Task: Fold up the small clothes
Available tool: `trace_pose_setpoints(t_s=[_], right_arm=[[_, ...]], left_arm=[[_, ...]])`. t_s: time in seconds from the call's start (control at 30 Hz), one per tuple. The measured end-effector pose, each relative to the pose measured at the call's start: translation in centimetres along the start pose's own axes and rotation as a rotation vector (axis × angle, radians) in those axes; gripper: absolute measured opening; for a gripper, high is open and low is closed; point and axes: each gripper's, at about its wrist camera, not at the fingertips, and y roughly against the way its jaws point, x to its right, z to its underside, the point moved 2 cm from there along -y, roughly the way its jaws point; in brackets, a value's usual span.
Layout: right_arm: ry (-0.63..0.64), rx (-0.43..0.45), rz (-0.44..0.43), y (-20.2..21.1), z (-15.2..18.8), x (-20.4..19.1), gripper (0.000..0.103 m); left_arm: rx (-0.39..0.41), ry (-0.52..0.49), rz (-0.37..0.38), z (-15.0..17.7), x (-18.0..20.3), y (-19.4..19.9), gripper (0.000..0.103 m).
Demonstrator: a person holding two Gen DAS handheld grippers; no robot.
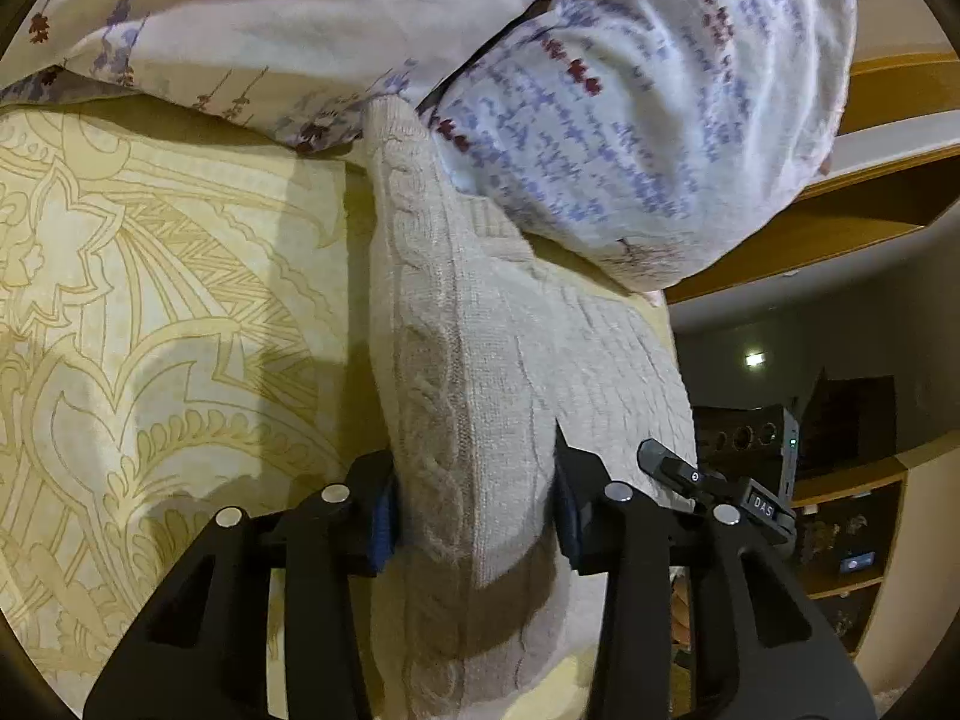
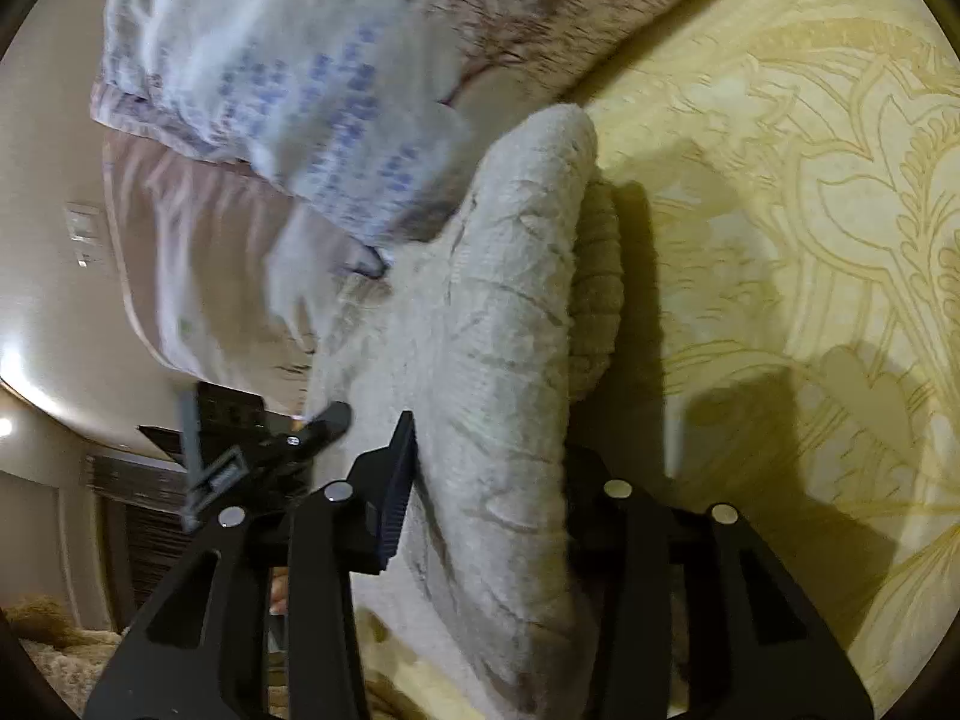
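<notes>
A cream cable-knit sweater point(image 1: 474, 360) hangs lifted above the yellow patterned bedspread point(image 1: 150, 300). My left gripper point(image 1: 474, 516) is shut on a fold of it, knit bunched between the blue pads. In the right wrist view my right gripper point(image 2: 486, 498) is shut on the sweater point(image 2: 498, 330) too, the thick fold filling the gap between the fingers. The other gripper shows at each view's edge, at the right of the left wrist view point(image 1: 708, 480) and at the left of the right wrist view point(image 2: 288, 444).
A white quilt with blue and red flower print point(image 1: 630, 108) is heaped at the head of the bed, touching the sweater's far end. Wooden shelves point(image 1: 852, 528) and a dark room lie beyond the bed's edge. The bedspread point(image 2: 810, 240) stretches to the right.
</notes>
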Motion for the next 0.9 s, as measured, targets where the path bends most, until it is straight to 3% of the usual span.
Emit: trace_pose_setpoints(t_s=[0.17,0.37,0.47,0.57,0.7,0.8,0.9], right_arm=[[0.061,-0.018,-0.042,-0.7,0.9,-2.9,0.032],[0.156,-0.07,-0.072,-4.2,3.1,-6.7,0.031],[0.224,-0.101,-0.009,-6.4,4.3,-7.5,0.031],[0.22,-0.121,0.113,-8.9,4.6,-6.4,0.034],[0.167,-0.138,0.114,-9.3,4.2,-5.7,0.048],[0.193,-0.106,0.146,-7.8,3.9,-6.1,0.053],[0.168,-0.01,0.122,-5.5,2.9,-5.8,0.053]], left_arm=[[0.033,-0.032,0.02,0.4,0.2,3.1,0.04],[0.097,-0.021,0.004,1.7,-2.1,9.5,0.04],[0.112,-0.011,-0.05,2.0,-3.8,11.0,0.04],[0.1,0.062,-0.133,2.7,-7.3,10.4,0.043],[0.133,0.115,-0.133,2.7,-8.6,9.8,0.052],[0.159,0.072,-0.196,2.5,-7.7,10.5,0.058],[0.251,-0.015,-0.294,2.4,-6.0,12.6,0.061]])
